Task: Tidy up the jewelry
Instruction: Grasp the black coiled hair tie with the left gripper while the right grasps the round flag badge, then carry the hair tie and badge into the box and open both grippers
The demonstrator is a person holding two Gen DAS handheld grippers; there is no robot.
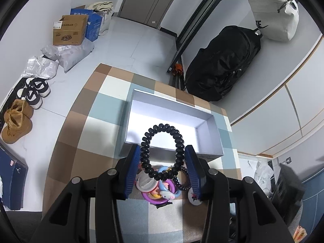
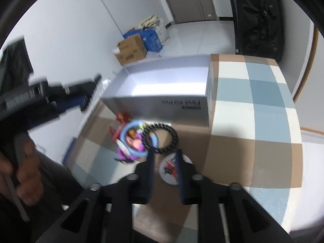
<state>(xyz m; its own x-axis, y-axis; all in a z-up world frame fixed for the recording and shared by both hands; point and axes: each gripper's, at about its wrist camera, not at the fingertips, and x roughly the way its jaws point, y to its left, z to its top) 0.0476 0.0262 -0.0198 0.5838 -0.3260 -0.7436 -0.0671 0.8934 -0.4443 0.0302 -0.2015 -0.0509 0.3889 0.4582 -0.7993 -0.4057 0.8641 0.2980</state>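
My left gripper (image 1: 163, 148) is shut on a black spiral hair tie (image 1: 162, 133), held upright above the table near the front wall of the open white box (image 1: 206, 125). Under it lies a pile of jewelry: blue and purple rings (image 1: 162, 190), a second black spiral tie (image 1: 182, 182) and a round white badge (image 1: 193, 199). In the blurred right wrist view, my right gripper (image 2: 164, 154) is open and empty, just above the badge (image 2: 172, 170), next to the pile (image 2: 133, 141) and the black tie (image 2: 162, 139). The box (image 2: 162, 105) stands behind. The left gripper (image 2: 66, 97) shows at left.
The checked tablecloth (image 1: 91, 121) covers a small table. On the floor to the left are shoes (image 1: 18, 119), bags and cardboard boxes (image 1: 68, 30). A black backpack (image 1: 222, 64) and a white bag (image 1: 277, 14) lie on a white surface behind the table.
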